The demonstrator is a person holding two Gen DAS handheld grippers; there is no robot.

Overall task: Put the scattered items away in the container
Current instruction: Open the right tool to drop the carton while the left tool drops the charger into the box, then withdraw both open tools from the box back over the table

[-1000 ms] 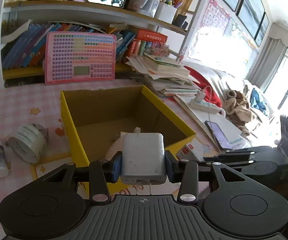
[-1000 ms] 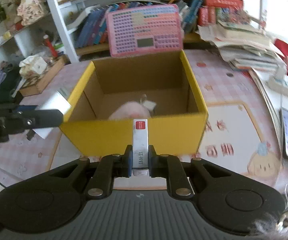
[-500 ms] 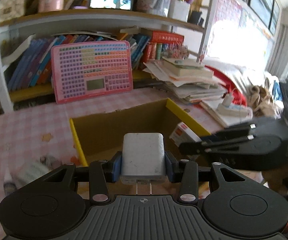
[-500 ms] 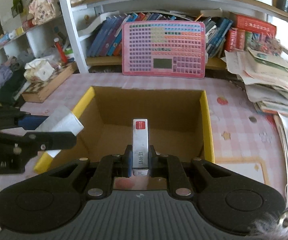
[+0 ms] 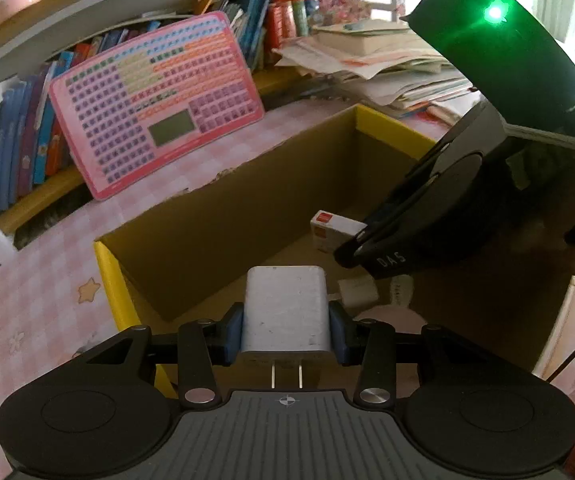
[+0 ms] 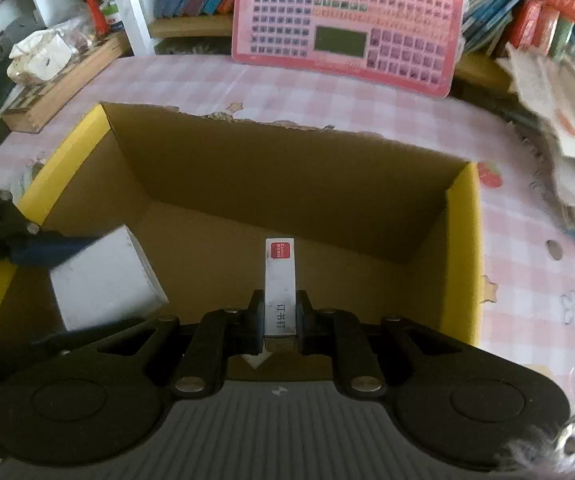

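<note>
1. Left wrist view: left gripper (image 5: 286,322) clamped on a white charger (image 5: 286,312), blue pads (image 5: 232,332) pressed against its two sides, prongs pointing back toward the camera.
2. Held over the open box (image 5: 223,204), inside its yellow rim, above the brown floor.
3. Same view, to the right: right gripper (image 5: 357,236) reaching into the box from the side, gripping a small white carton (image 5: 333,228) with a red corner mark.
4. On the box floor, past the charger: a small white item (image 5: 353,292), partly hidden; what it is cannot be told.
5. Right wrist view: right gripper (image 6: 280,318) clenched on the narrow carton (image 6: 280,280), black pads (image 6: 253,320) tight on its long sides, red label at the far end.
6. Carried above the box (image 6: 287,176) interior, pointing toward the far wall with its torn top edge.
7. At the left edge of that view: left gripper (image 6: 27,246) with the charger (image 6: 103,280) inside the box's left side, just beside the yellow rim.
8. Behind the box in both views: a pink keyboard toy (image 6: 347,24) leaning on a bookshelf (image 5: 27,132), on a pink checked tablecloth (image 6: 527,232).
9. To the right: a loose stack of papers (image 5: 379,68) and books.
</note>
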